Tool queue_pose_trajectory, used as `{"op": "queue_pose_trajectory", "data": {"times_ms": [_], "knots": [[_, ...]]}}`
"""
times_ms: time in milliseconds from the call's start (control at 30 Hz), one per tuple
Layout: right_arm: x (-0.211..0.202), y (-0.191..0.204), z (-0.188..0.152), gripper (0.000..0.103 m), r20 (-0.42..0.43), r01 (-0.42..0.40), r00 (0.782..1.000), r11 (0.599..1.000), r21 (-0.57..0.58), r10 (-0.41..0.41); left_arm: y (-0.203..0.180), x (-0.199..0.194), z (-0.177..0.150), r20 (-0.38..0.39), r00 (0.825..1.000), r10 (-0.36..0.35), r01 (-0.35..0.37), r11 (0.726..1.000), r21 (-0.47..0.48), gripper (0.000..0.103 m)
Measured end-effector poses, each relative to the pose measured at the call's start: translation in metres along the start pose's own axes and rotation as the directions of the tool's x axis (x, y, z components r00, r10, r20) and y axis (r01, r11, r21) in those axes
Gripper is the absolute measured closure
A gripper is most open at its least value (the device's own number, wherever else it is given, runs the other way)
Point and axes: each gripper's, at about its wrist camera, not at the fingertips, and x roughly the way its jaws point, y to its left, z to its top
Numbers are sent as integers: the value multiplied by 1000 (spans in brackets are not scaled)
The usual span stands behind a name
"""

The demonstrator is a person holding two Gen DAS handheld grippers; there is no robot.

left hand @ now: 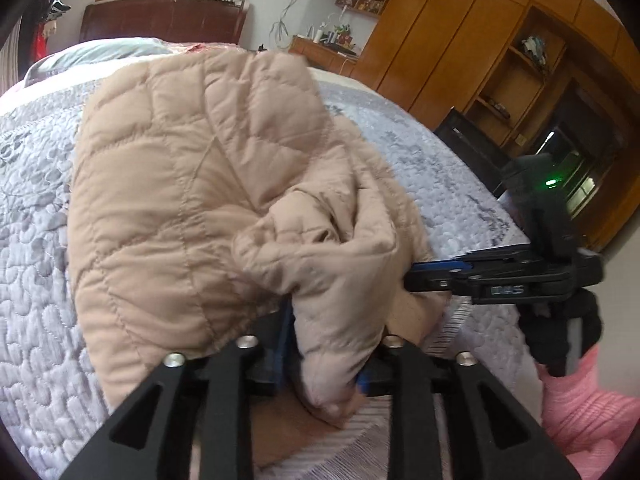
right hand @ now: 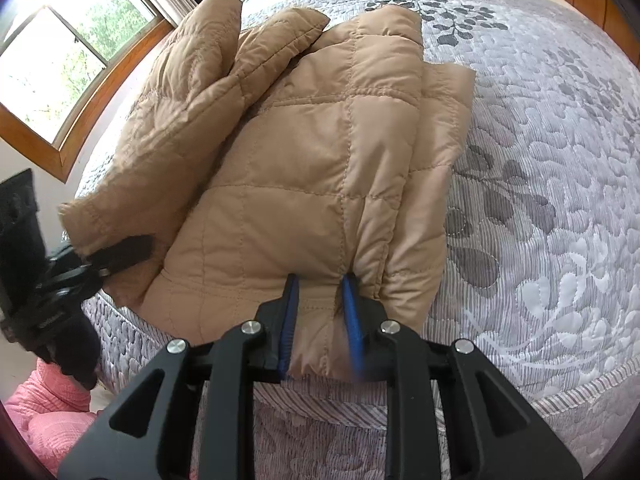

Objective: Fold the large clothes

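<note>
A beige quilted jacket [left hand: 180,180] [right hand: 300,160] lies partly folded on a bed with a grey leaf-patterned bedspread [left hand: 32,280] [right hand: 540,200]. My right gripper [right hand: 320,280] [left hand: 416,278] is shut on the jacket's hem at the bed's near edge, and the fabric is creased between its blue pads. My left gripper [left hand: 322,344] [right hand: 116,258] is at a bunched fold at the jacket's other near corner. Its jaws stand apart, with puffy fabric lying loosely between them and covering its fingertips.
The bed's edge runs just under both grippers. A pink knitted cloth [left hand: 592,412] [right hand: 48,408] lies below it. Wooden wardrobes and shelves [left hand: 440,40] stand to the right of the bed, a dark headboard [left hand: 160,20] at the far end, and a window [right hand: 60,60] to the left.
</note>
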Motion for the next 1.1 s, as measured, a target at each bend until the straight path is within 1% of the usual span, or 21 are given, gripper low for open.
{"op": "queue_pose_trajectory", "data": {"times_ms": [100, 200, 233, 267, 300, 333, 367, 400, 433, 467, 500, 533, 667, 700, 733, 867, 967, 1033, 1067, 1100], "knots": [[-4, 3, 4, 74, -6, -4, 1000, 1000, -5, 4, 1, -25, 1, -1, 998, -64, 64, 997, -34, 59], [-14, 7, 8, 70, 12, 10, 1000, 1000, -19, -10, 14, -52, 3, 13, 990, -138, 138, 985, -105, 59], [-18, 7, 10, 68, 23, 12, 1000, 1000, -19, -12, 21, -61, 4, 22, 989, -145, 147, 981, -125, 58], [-25, 9, 14, 62, 39, 10, 999, 1000, -15, -10, 29, -69, 6, 33, 991, -132, 135, 979, -153, 58], [-32, 10, 19, 54, 56, 2, 998, 1000, -12, -1, 39, -75, 8, 45, 995, -91, 97, 980, -173, 58], [-41, 12, 26, 49, 80, -18, 997, 1000, -8, 19, 44, -79, 11, 56, 997, -48, 58, 982, -181, 58], [-47, 13, 31, 40, 92, -37, 995, 999, -3, 37, 51, -83, 14, 65, 998, 17, -4, 981, -193, 58], [-53, 14, 39, 35, 99, -62, 993, 998, 2, 62, 59, -86, 17, 63, 992, 111, -96, 973, -208, 58], [-57, 17, 46, 32, 100, -87, 991, 996, 3, 87, 63, -85, 19, 53, 984, 172, -158, 965, -211, 59], [-59, 19, 55, 27, 93, -116, 989, 993, 6, 115, 68, -85, 22, 47, 971, 236, -221, 951, -214, 59], [-59, 22, 63, 22, 82, -132, 988, 991, 8, 131, 73, -84, 23, 47, 960, 278, -262, 941, -216, 59], [-56, 27, 71, 21, 65, -141, 988, 990, 8, 140, 77, -83, 24, 41, 953, 300, -284, 934, -217, 59], [-35, 35, 93, 20, -3, -153, 988, 988, 37, 153, 88, -71, 31, -11, 934, 357, -350, 910, -223, 59], [-30, 37, 97, 20, -20, -164, 986, 985, 48, 165, 87, -66, 32, -16, 931, 366, -360, 907, -220, 59], [-24, 39, 101, 20, -39, -180, 982, 982, 57, 183, 91, -63, 33, -24, 923, 385, -381, 899, -219, 59], [-8, 46, 111, 20, -87, -198, 975, 978, 71, 204, 92, -50, 41, -28, 905, 424, -420, 882, -212, 59], [3, 53, 115, 21, -115, -179, 976, 982, 64, 186, 90, -45, 45, -19, 896, 443, -437, 876, -202, 59], [10, 58, 114, 27, -135, -174, 974, 983, 59, 180, 91, -45, 47, -12, 893, 450, -443, 873, -201, 59], [12, 60, 115, 36, -139, -161, 976, 986, 52, 167, 93, -44, 48, -10, 891, 454, -446, 872, -201, 59], [14, 62, 115, 48, -138, -150, 978, 988, 38, 154, 93, -44, 48, -8, 890, 456, -448, 871, -201, 59]]}}
